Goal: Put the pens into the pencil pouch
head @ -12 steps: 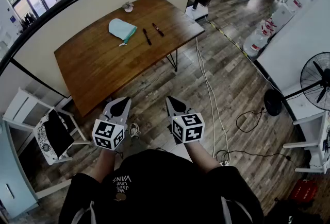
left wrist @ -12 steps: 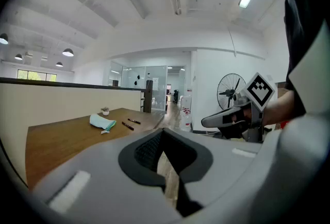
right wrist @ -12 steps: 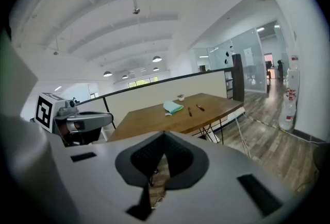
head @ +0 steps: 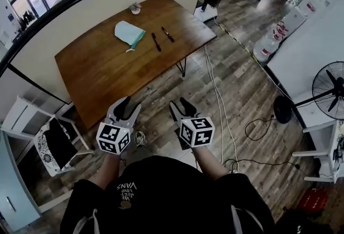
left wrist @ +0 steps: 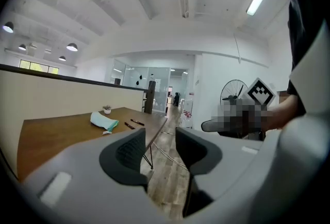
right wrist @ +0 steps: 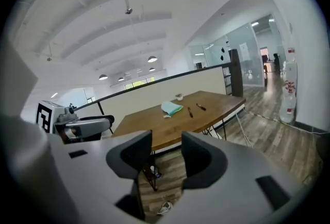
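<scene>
A light teal pencil pouch (head: pixel 129 33) lies on the far part of a brown wooden table (head: pixel 107 66). Two dark pens lie just right of it, one (head: pixel 156 41) close to the pouch and one (head: pixel 167 34) with a red tip further right. The pouch (right wrist: pixel 171 108) and pens (right wrist: pixel 190 112) also show in the right gripper view, and the pouch (left wrist: pixel 104 121) in the left gripper view. My left gripper (head: pixel 128 105) and right gripper (head: pixel 180 105) hang over the floor in front of the table, far from the pens. Both are open with nothing between the jaws.
A small potted plant (head: pixel 135 8) stands at the table's far edge. A white chair (head: pixel 40 136) with a dark patterned cloth is at the left. Cables (head: pixel 217 98) run across the wood floor on the right, near a standing fan (head: pixel 329 83). A low wall with a dark rail runs behind the table.
The view has shifted slightly, with the table a bit nearer. Both grippers have stayed in front of my body, and their jaws look a little wider apart.
</scene>
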A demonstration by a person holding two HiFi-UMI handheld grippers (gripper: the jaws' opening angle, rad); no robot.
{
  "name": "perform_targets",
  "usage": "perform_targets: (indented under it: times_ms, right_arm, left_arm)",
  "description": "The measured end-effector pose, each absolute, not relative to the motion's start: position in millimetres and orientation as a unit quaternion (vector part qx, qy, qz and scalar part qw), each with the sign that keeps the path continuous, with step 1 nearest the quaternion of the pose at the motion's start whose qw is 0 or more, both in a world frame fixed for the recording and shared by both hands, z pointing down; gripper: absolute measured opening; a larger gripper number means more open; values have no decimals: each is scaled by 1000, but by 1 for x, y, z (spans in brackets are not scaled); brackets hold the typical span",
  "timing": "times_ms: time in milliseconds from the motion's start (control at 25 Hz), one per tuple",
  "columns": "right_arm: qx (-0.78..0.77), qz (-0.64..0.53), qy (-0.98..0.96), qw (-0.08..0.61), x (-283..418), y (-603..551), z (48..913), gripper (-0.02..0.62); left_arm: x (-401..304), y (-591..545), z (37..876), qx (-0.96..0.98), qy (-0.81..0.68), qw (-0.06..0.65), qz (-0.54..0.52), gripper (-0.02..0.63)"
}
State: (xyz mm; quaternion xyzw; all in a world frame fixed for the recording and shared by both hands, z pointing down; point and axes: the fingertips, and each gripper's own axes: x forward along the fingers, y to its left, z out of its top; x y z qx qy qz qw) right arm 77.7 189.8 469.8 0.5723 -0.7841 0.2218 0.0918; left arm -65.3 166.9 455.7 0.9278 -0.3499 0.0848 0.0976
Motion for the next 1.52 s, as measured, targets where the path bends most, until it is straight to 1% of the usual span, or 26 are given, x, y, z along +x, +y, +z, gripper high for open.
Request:
perform_targets:
  times_ms: [360,800,1200,1520]
  right_arm:
    - [592,244,-762,100,63,129,483,144]
    - [640,257,-719,91,33,65,491,144]
    - [643,275,-706,113,63,21,513,144]
    - [602,271,-732,167,96,-46,540,144]
  left_arm:
    - [-90,103,469,929,-335,110,110,167]
    - [-131,23,467,942,-297,101,121,167]
    - [-101,-18,494,939,-289,135,130,167]
    - [-73,-63,508,919,-336,160,134,167]
